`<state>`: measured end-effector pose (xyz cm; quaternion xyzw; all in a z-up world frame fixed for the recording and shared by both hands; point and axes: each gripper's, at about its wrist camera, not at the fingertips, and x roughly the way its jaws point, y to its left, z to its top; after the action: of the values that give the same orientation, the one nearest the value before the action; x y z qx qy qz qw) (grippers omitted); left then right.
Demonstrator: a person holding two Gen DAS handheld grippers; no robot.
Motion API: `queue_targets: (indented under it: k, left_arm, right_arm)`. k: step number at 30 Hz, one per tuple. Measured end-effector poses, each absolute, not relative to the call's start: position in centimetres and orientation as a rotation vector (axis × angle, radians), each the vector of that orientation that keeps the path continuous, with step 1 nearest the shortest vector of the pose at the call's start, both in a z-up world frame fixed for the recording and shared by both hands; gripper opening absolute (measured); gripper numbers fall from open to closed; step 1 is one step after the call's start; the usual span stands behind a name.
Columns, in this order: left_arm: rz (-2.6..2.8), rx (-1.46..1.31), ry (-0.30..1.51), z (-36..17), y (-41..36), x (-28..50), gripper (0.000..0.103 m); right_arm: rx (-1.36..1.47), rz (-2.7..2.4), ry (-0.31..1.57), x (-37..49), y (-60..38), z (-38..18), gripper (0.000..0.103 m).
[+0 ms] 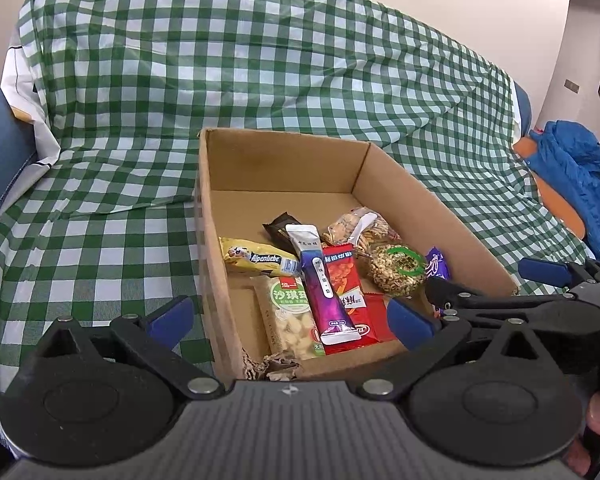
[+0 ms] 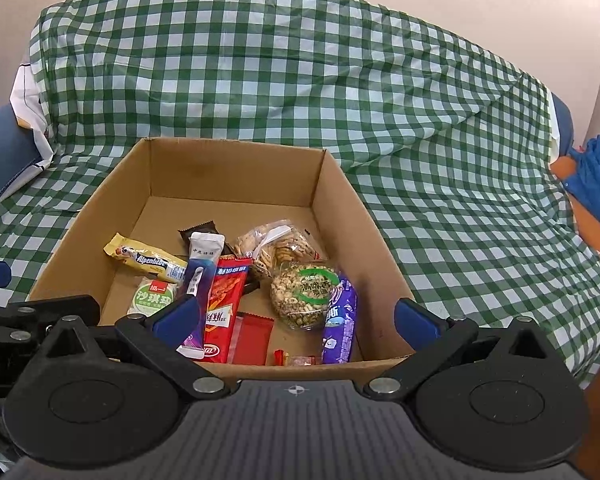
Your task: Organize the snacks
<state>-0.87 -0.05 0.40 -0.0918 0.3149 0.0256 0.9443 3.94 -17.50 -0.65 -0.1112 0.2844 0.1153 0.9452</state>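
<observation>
Open cardboard box [image 2: 332, 200] on green-checked cloth, snacks lying flat in near half, far half bare.
Yellow Alpenliebe pack [image 2: 146, 258] toward left wall.
White-and-purple sachet [image 2: 198, 280] overlaps red snack packet [image 2: 224, 304].
Green-label pale pack [image 1: 290, 320] near left front.
Round clear nut pack [image 2: 304, 294], biscuit bag [image 2: 276, 246] behind it.
Purple packet [image 2: 340, 320] by right wall.

Left black plastic two-finger gripper [image 1: 290, 316] had blue fingertip pads [image 1: 171, 315], round silver pivot screws, ribbed grey base with small crosshair mark; right black plastic gripper [image 2: 296, 318] looked identical.
</observation>
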Motion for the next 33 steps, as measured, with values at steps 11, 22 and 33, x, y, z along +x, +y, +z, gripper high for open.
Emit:
queue_targets:
  k: [11,22,33]
  left_arm:
    - [0.048,-0.196,0.645,0.08,-0.17,-0.81,0.103]
    - [0.049,-0.195,0.644,0.08,-0.16,-0.78,0.103]
    - [0.049,-0.196,0.644,0.05,-0.19,-0.78,0.103]
  right_arm:
    - [-0.226,0.235,0.585,4.11,-17.46,-0.72,0.102]
    - [-0.221,0.233,0.587,4.24,-17.51,-0.83,0.102]
    - [-0.217,0.231,0.589,4.24,-17.45,-0.93,0.102]
